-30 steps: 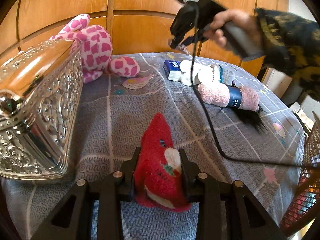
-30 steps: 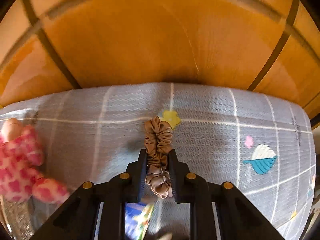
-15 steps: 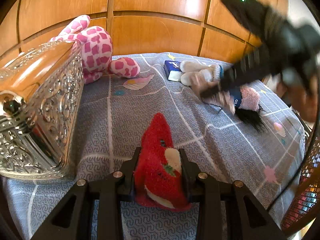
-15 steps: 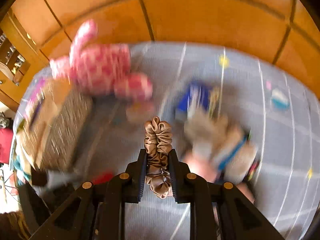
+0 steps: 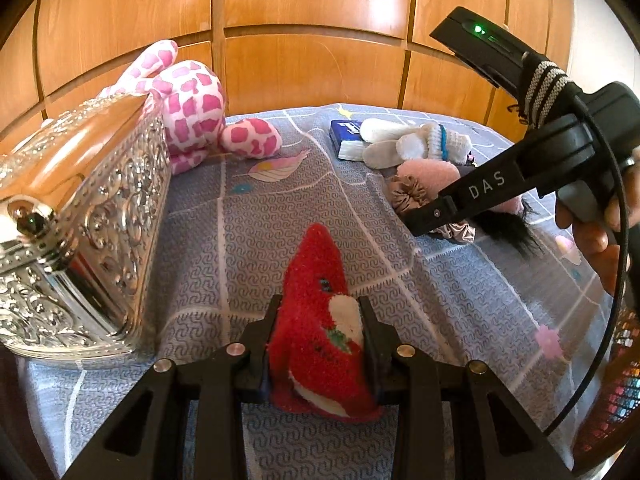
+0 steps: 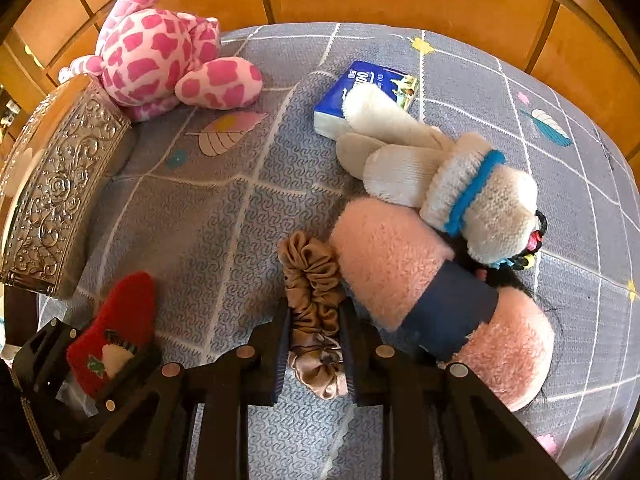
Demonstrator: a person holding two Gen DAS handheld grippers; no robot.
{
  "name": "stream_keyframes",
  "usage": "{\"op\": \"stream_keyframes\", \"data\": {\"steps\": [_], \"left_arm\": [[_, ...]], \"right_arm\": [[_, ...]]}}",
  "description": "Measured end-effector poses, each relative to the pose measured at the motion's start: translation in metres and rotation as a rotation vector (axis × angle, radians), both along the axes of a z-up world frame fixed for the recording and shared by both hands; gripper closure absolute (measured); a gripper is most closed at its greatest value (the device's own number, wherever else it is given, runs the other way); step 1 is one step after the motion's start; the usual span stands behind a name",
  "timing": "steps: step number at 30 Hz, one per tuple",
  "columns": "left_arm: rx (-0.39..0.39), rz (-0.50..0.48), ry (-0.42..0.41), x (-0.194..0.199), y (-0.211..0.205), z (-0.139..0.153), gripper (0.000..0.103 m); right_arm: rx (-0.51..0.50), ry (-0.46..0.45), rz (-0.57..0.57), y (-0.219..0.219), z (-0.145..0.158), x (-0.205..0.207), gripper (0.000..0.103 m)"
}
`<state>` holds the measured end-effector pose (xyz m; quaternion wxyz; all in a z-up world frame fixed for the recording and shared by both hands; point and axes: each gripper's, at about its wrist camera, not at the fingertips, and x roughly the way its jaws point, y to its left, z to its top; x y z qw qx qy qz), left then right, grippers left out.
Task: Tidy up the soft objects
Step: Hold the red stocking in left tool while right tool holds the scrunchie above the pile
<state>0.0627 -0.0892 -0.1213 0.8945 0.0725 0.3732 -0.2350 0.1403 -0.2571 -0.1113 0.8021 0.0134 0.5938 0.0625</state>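
My left gripper is shut on a red and white fuzzy sock, low over the grey patterned cloth. It also shows in the right wrist view. My right gripper is shut on a tan satin scrunchie that touches the cloth beside a pink fuzzy roll with a navy band. In the left wrist view the right gripper holds the scrunchie by the pink roll. White mittens with blue trim lie behind the roll.
An embossed silver box stands at the left, also in the right wrist view. A pink spotted plush sits behind it. A blue tissue pack lies under the mittens. Black hair lies by the roll. Wooden panels back the table.
My right gripper swung from facing the wooden wall down to the cloth, bringing the scrunchie beside the pink roll. My left gripper stayed put with the red sock.
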Motion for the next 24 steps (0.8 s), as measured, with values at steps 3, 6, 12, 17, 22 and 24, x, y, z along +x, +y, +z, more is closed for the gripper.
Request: {"op": "stream_keyframes", "data": {"steps": [3, 6, 12, 17, 22, 24], "left_arm": [[0.020, 0.002, -0.011, -0.002, -0.002, 0.000, 0.067], [0.038, 0.003, -0.018, -0.006, -0.003, 0.001, 0.069], [0.063, 0.002, 0.009, -0.012, 0.002, 0.006, 0.074], [0.059, -0.010, 0.005, -0.026, 0.013, 0.021, 0.074], [0.040, -0.028, 0.010, -0.040, 0.021, 0.038, 0.074], [0.031, -0.034, 0.002, -0.048, 0.029, 0.046, 0.074]], "right_arm": [[0.003, 0.000, 0.004, 0.001, -0.002, 0.001, 0.080], [0.009, 0.001, 0.003, 0.004, -0.006, 0.005, 0.079], [-0.024, -0.014, 0.026, 0.010, -0.007, 0.003, 0.079], [-0.036, -0.022, 0.037, 0.016, -0.008, 0.001, 0.079], [-0.047, -0.031, 0.041, 0.018, -0.009, -0.001, 0.079], [-0.053, -0.035, 0.043, 0.018, -0.010, -0.002, 0.079]]}}
